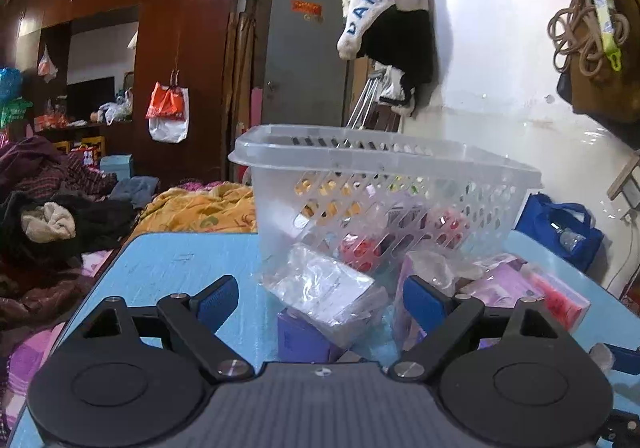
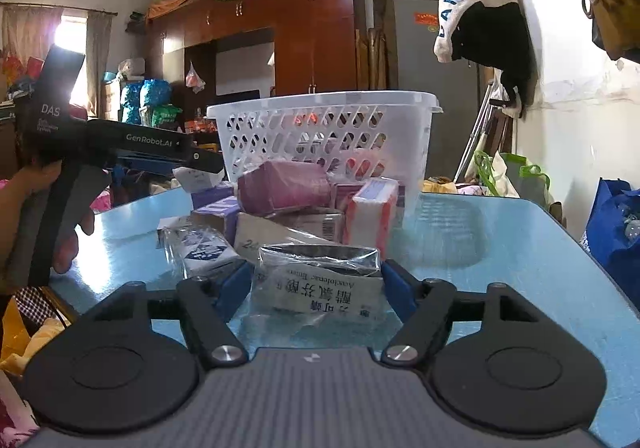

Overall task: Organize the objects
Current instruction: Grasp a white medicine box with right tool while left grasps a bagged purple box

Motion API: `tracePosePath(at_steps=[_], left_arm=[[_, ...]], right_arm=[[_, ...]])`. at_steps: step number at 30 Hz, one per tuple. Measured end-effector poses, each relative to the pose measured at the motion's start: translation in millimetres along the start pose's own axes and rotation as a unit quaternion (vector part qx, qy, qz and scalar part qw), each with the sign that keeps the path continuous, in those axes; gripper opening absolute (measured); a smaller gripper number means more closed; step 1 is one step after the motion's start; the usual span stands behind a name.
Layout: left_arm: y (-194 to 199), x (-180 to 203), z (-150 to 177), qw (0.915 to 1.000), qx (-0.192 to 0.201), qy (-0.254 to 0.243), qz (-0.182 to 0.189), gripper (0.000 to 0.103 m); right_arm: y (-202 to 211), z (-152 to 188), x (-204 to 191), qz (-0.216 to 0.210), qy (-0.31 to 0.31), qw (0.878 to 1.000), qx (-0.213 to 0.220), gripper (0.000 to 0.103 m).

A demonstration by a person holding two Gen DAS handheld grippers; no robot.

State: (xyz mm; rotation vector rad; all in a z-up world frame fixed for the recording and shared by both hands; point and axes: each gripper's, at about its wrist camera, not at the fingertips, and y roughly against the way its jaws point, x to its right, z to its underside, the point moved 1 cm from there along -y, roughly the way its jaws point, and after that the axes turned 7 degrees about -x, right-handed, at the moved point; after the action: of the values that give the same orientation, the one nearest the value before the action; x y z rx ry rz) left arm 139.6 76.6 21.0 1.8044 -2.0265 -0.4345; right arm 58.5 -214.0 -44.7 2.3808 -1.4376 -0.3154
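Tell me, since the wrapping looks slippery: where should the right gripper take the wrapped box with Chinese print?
Across its two short ends, coming in low from the near side. The wrapped box lies flat and crosswise between the right gripper pads, so the ends face them.

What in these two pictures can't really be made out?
- Basket contents: left view, perforated wall shows only coloured patches.
- Boxes at the back of the pile: right view, nearer boxes cover them.
- Right claw grip on the wrapped box: plastic glare blurs contact.
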Motion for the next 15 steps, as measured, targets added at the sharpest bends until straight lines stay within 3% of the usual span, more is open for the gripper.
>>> tracePosePath(at_steps=[3,5,6,10,15], left_arm=[[-4.4,2.2,-0.3,0.9999,-0.012,-0.001,-0.006,0.089],[-5.4,0.6,0.1,0.9998,-0.017,0.005,-0.005,0.062],[-5.2,-0.9,0.4,0.9998,-0.017,0.009,-0.006,0.057],[-4.3,-1.1,0.9,0.9997,-0.021,0.005,-0.008,0.052],[6.1,-2.3,3.1,0.9999,0.003,0.009,0.005,0.05]], right_arm=[[1.1,1.6,-1.4,0.0,0.004,1.0,0.001,0.074],[2.4,1.2,-1.9,-0.002,0.009,1.0,0.001,0.074],[3.5,0.8,-1.0,-0.006,0.009,1.0,0.0,0.074],[4.6,-1.0,3.3,-0.007,0.003,1.0,0.0,0.074],[6.3,-3.2,4.8,-0.005,0.006,1.0,0.002,0.073]])
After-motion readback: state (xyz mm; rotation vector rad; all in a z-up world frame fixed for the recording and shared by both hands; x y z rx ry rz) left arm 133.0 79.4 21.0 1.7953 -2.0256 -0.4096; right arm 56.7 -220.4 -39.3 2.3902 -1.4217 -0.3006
